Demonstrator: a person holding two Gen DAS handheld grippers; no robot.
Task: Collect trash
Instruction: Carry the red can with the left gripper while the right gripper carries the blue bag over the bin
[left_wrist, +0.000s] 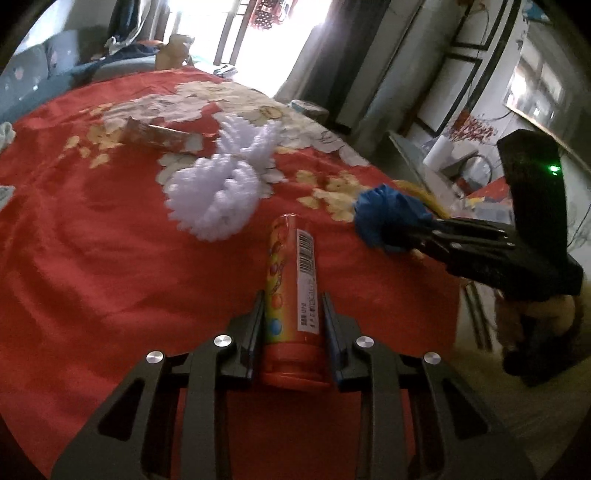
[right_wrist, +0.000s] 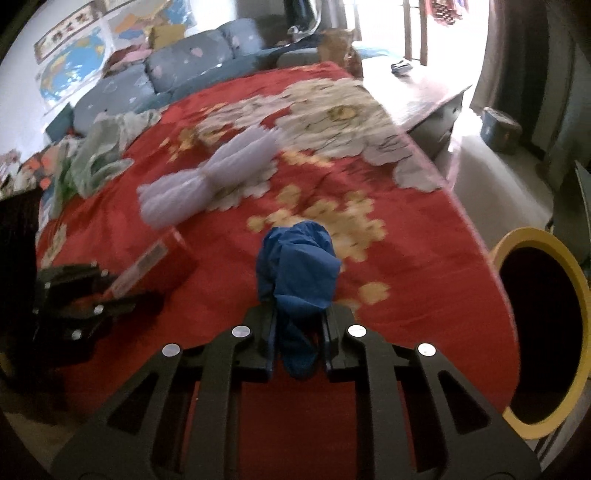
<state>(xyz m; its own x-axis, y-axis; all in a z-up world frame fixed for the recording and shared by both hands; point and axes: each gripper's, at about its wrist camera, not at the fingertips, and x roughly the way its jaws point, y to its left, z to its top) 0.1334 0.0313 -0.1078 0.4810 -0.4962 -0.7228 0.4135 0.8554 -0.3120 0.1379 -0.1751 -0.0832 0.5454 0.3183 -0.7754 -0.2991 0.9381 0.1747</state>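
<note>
Your left tongs (left_wrist: 293, 325) pinch the orange tube (left_wrist: 291, 295) near its cap end, and most of its length sticks out ahead of the tips. It could swing or slide free if you lift fast. Your right tongs (right_wrist: 299, 332) clamp the blue wad (right_wrist: 297, 269) by its lower fold only; the bulk bulges beyond the tips and may pull loose. The bin (right_wrist: 539, 369) sits right of the right tongs. The white pompom (left_wrist: 221, 184) lies ahead on the red cloth (left_wrist: 92, 240), ungrasped.

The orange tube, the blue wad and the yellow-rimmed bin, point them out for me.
orange tube (left_wrist: 291, 295), left wrist view, on its label.
blue wad (right_wrist: 299, 266), right wrist view, on its bunched middle.
yellow-rimmed bin (right_wrist: 576, 273), right wrist view, on its rim.
</note>
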